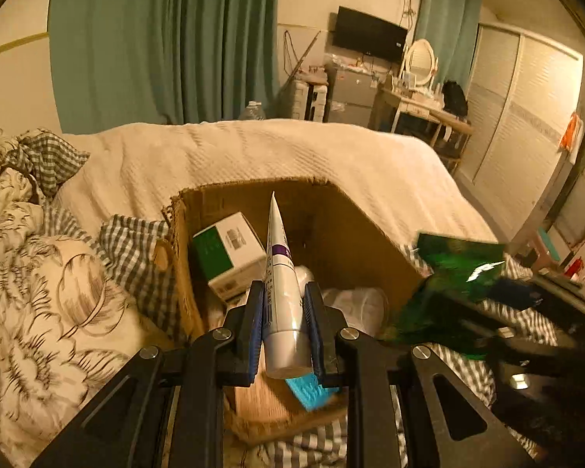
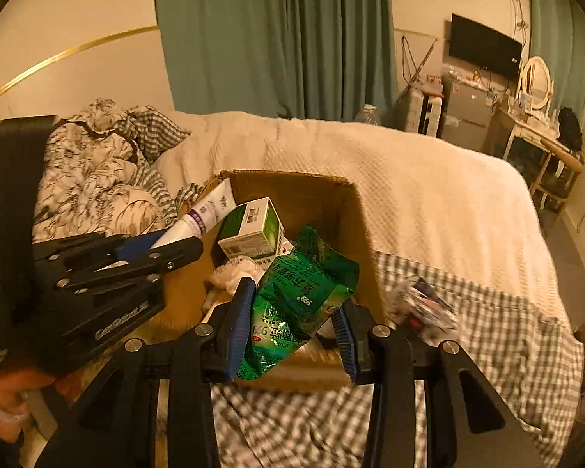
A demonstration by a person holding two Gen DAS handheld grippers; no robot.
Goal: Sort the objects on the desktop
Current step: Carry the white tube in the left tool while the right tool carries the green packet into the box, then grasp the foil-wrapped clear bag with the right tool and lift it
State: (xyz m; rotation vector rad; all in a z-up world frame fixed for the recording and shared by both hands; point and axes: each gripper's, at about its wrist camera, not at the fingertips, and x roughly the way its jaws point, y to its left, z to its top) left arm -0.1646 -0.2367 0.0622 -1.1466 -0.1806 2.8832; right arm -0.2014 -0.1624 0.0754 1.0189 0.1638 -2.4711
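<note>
- Left gripper (image 1: 284, 325): its blue pads are pinched on the cap end of a white tube (image 1: 280, 273) with a purple band. The crimped tail points forward over the open cardboard box (image 1: 355, 230) that sits on the bed.
- Right gripper (image 2: 292, 325): a crumpled green medicine sachet (image 2: 300, 300) lies between its fingers. The left pad presses on the packet; the right pad seems to touch only its edge, so the hold looks shallow, and whether the jaws are fully clamped cannot be told for sure.
- Box contents: a green-and-white carton (image 2: 253, 230) leans at the far left corner, with white crumpled material (image 2: 236, 269) beside it. Floor space is free mainly on the right.
- Risk 1, slip: the tube is smooth, tapered and held near one end. A tilt or loosened grip could probably let it slide out and land on the checked sheet (image 2: 468, 312) instead of in the box.
- Risk 2, sachet: thin foil may creep out of a shallow hold, or catch on the near box rim and drop outside.
- Risk 3, collision: both tools crowd the same opening, so simultaneous lowering could knock them together or push the light box across the soft bedding.
- Risk 4: a small blurred packet (image 2: 425, 304) lies on the sheet just right of the box and could be swept away.
</note>
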